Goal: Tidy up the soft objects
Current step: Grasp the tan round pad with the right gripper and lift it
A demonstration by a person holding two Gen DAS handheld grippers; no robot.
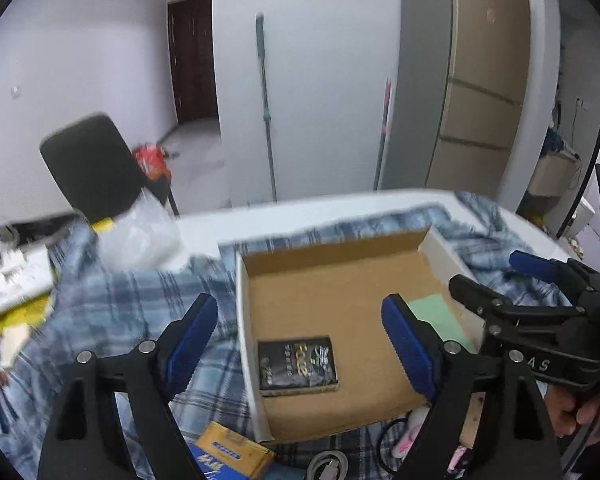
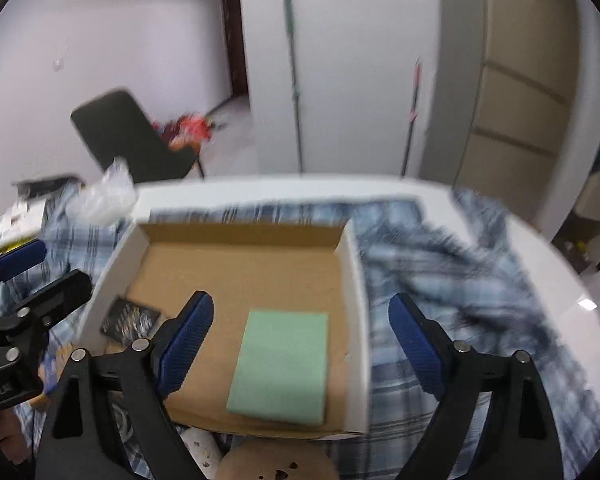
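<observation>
An open cardboard box (image 1: 332, 280) with white walls lies on a blue plaid cloth (image 1: 120, 300). Inside it a black printed packet (image 1: 298, 364) lies flat near the left wall, and a pale green pad (image 1: 432, 308) rests by the right wall. My left gripper (image 1: 300, 304) hovers open over the packet, its pads apart from it. In the right wrist view the green pad (image 2: 282, 364) lies flat in the box (image 2: 356, 300), with my right gripper (image 2: 300, 306) open above it. The black packet (image 2: 130, 318) and the left gripper (image 2: 40, 272) show at the left.
The cloth (image 2: 440, 280) covers a white table. A yellow box (image 1: 228, 454) and a grey cable (image 1: 328, 466) lie in front of the cardboard box. A clear plastic bag (image 1: 140, 236) and clutter sit at the left. A black chair (image 1: 92, 164) stands behind. The right gripper (image 1: 504, 280) is close at the right.
</observation>
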